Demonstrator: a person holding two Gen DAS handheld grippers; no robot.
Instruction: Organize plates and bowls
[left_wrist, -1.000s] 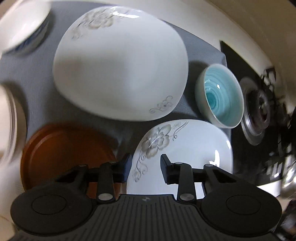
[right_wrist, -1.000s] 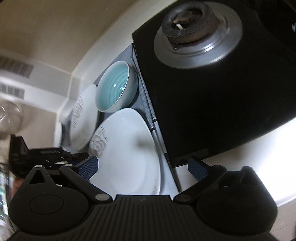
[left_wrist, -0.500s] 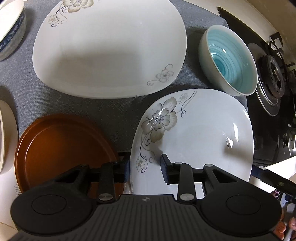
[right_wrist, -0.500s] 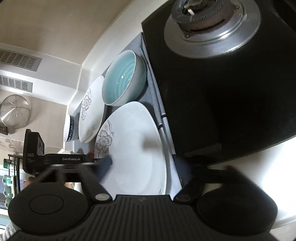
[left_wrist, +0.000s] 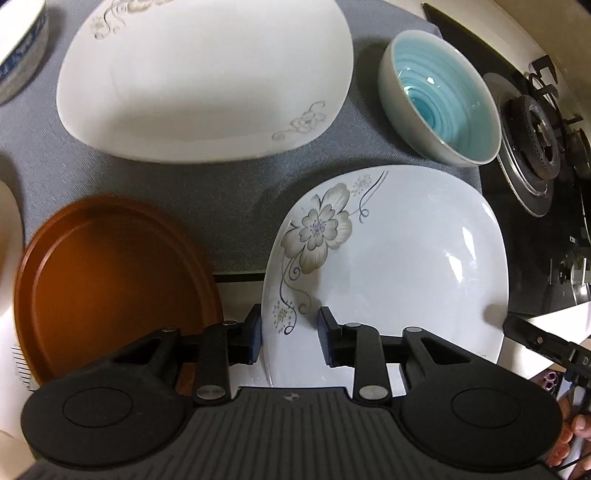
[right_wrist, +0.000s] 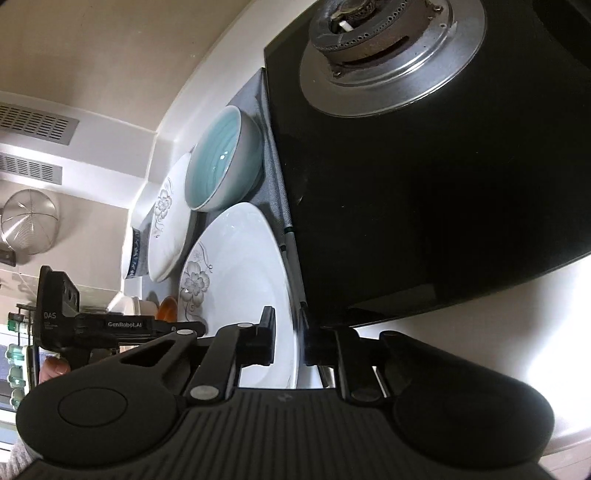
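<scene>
The flowered plate is glossy white glazed ceramic, as is the larger plate. The bowl has a shiny turquoise glaze inside. The brown plate looks matt. A woven grey cloth mat lies beneath. The hob is glossy black, its burner ring dull metal.

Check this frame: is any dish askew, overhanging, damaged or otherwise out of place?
The flowered plate sits partly off the grey mat, its near end past the mat's edge, as does the brown plate. Both grippers straddle its rim. No chips or spills show.
</scene>
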